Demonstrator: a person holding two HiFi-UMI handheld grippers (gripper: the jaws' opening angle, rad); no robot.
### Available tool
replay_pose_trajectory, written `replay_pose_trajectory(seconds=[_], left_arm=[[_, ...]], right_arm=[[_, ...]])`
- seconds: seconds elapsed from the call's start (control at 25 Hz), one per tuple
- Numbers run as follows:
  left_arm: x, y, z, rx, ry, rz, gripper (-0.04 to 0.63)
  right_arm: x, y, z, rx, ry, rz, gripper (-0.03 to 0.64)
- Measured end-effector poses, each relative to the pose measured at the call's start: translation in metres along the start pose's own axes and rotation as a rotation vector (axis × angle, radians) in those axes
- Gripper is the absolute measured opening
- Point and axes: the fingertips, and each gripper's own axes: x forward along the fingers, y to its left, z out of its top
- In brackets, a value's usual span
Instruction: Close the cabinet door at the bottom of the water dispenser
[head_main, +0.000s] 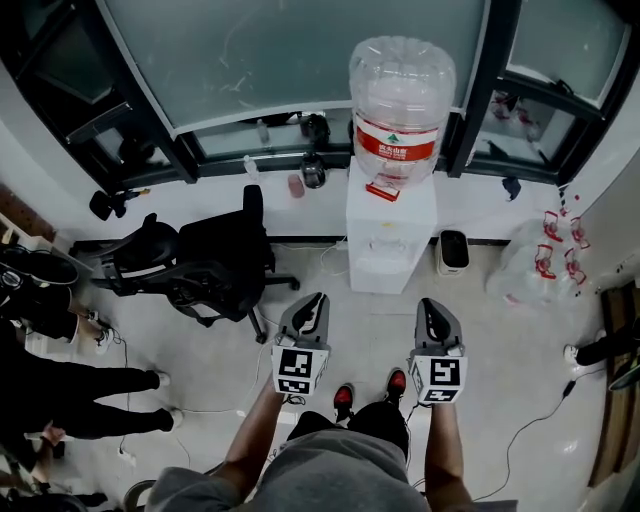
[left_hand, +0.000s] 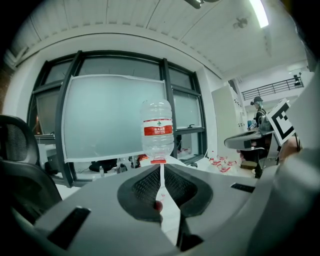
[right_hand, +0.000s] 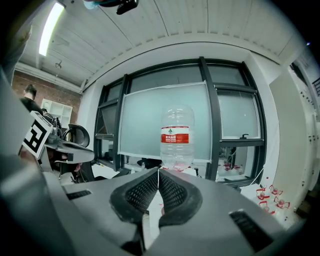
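The white water dispenser stands against the window wall with a clear bottle with a red label on top. From above its bottom cabinet door is hidden, so I cannot tell how it stands. My left gripper and right gripper hover side by side in front of the dispenser, apart from it, both shut with nothing between the jaws. In the left gripper view the shut tips point at the bottle. The right gripper view shows the same, tips under the bottle.
A black office chair stands left of the dispenser. A small black bin and white bags with red print sit to its right. Cables run over the floor. Another person's legs lie at the left.
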Motion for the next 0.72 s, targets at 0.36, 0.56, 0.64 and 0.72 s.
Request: replay_pose_trajectory(seconds=[0.36,0.56,0.64,0.72], left_arm=[[-0.0108,0.0037,0.0005,-0.008,-0.009,-0.005,0.043],[-0.0079,0.0008,0.0012,-0.002,-0.013,-0.012,0.043],[-0.0067,-0.0002,0.0006,-0.005,-0.012,-0.014,0.043],[-0.0057,-0.0005,0.0004,-0.009,-0.009,-0.014,0.043]], right_arm=[[-0.0097,0.0075,0.0028,0.009,-0.015,-0.013,0.020],[-0.0070,0.0051,0.0051,0.004,-0.018,-0.013,0.020],[-0.0055,0.0051,0.0049,0.005,-0.018,-0.012,0.020],[-0.0041,0.0060,0.0044,0.004,-0.015,-0.008,0.020]])
